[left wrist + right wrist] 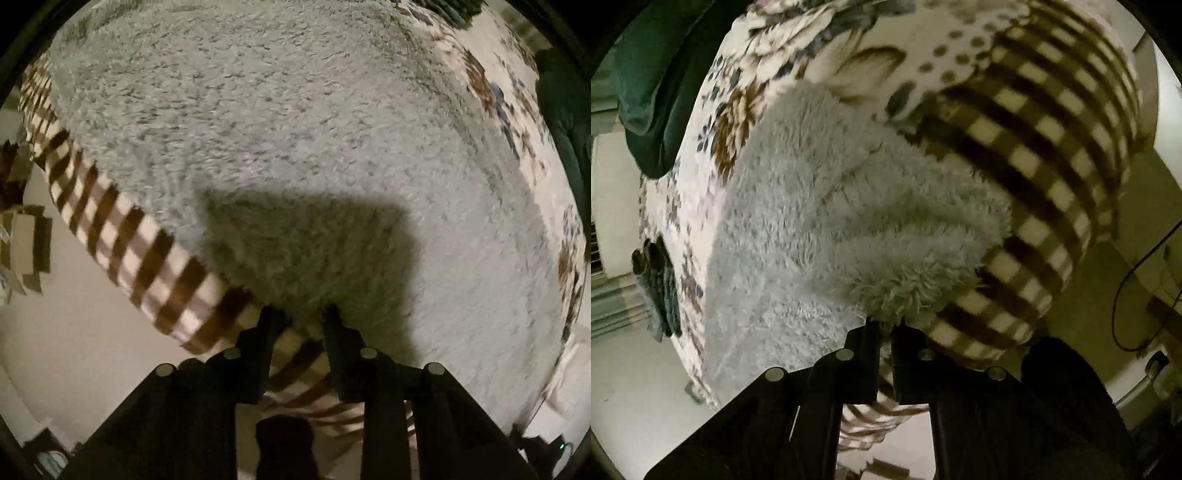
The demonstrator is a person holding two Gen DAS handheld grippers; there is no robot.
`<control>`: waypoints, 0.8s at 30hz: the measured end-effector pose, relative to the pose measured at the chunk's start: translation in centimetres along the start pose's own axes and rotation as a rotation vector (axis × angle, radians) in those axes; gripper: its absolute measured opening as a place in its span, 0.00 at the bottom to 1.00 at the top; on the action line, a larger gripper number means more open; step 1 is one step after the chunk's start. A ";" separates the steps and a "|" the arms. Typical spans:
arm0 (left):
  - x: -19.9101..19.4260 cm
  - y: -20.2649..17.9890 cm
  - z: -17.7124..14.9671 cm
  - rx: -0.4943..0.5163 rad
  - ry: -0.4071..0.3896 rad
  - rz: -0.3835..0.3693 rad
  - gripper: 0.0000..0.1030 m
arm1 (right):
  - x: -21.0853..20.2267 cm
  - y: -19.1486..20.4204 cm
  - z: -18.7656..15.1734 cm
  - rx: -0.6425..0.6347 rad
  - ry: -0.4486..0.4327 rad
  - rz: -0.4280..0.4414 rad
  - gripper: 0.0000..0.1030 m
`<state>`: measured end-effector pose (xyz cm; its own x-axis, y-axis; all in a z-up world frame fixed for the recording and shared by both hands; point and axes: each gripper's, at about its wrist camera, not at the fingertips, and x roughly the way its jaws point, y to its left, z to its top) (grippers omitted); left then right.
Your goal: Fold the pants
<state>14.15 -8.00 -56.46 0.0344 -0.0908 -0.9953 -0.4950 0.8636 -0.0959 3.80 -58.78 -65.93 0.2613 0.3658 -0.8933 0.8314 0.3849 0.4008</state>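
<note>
Patterned bedspread [1052,122] carries fluffy grey pants [820,206]; left gripper [301,314] and right gripper [884,326] each pinch an edge near the bed's checked border, ready to carry the fold over.

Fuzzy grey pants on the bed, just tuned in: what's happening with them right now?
A person is working the fluffy grey pants with two handheld grippers on a bed with a checked and floral cover. The right gripper is pinched on a raised edge of the fleece. The left gripper sits at the pants' near edge with fabric between its fingers, though its grip is unclear.
</note>
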 end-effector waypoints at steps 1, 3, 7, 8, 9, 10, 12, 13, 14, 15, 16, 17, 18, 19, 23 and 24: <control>-0.3 0.0 -0.2 0.011 0.007 0.007 0.23 | -0.3 -0.2 0.1 -0.004 0.015 0.016 0.11; -1.2 -0.3 -0.9 0.034 0.000 0.013 0.23 | -1.5 -0.8 -0.6 -0.026 0.011 0.071 0.40; -3.4 -3.3 -1.7 0.121 -0.063 -0.022 0.34 | -2.4 -2.9 -0.8 -0.016 -0.047 0.128 0.71; -3.6 -4.3 -2.0 0.147 -0.078 -0.035 0.42 | -2.1 -3.4 -0.6 -0.003 -0.048 0.148 0.71; -3.8 -5.7 -1.9 0.176 -0.095 -0.051 0.50 | -1.6 -4.1 -0.2 0.023 -0.063 0.166 0.71; -3.7 -7.0 -2.0 0.204 -0.110 -0.054 0.72 | -0.9 -4.9 0.2 0.059 -0.084 0.215 0.71; -3.1 -9.0 -1.9 0.248 -0.109 -0.076 0.88 | 0.3 -6.1 1.1 0.119 -0.129 0.310 0.71; -2.3 -9.3 -1.5 0.266 -0.103 -0.075 0.88 | 0.7 -6.7 1.5 0.148 -0.170 0.358 0.71; -1.6 -9.6 -0.9 0.282 -0.096 -0.067 0.88 | 0.8 -6.9 1.6 0.161 -0.194 0.393 0.70; -1.1 -10.6 -0.7 0.299 -0.089 -0.054 0.88 | 0.7 -7.0 1.6 0.171 -0.231 0.436 0.69; -0.4 -11.0 -0.5 0.317 -0.089 -0.047 0.88 | 0.6 -6.9 1.8 0.173 -0.255 0.468 0.68; -0.1 -11.7 -0.6 0.332 -0.089 -0.047 0.88 | 0.5 -6.5 1.9 0.171 -0.271 0.509 0.63; 0.4 -12.4 -0.5 0.347 -0.091 -0.042 0.88 | 0.5 -6.1 2.1 0.164 -0.282 0.540 0.62; 1.2 -13.4 -0.2 0.363 -0.091 -0.034 0.88 | 0.6 -5.8 2.3 0.153 -0.283 0.544 0.62; 3.3 -14.0 -0.5 0.423 -0.080 0.013 0.89 | 3.3 -5.0 3.5 0.167 -0.226 0.562 0.63; 3.7 -14.0 -0.4 0.430 -0.079 0.010 0.92 | 3.6 -4.6 3.7 0.162 -0.226 0.573 0.65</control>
<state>20.83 -20.61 -58.80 0.1057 -0.0574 -0.9927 -0.0896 0.9937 -0.0670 2.70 -62.38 -71.76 0.7692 0.2808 -0.5740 0.5877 0.0415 0.8080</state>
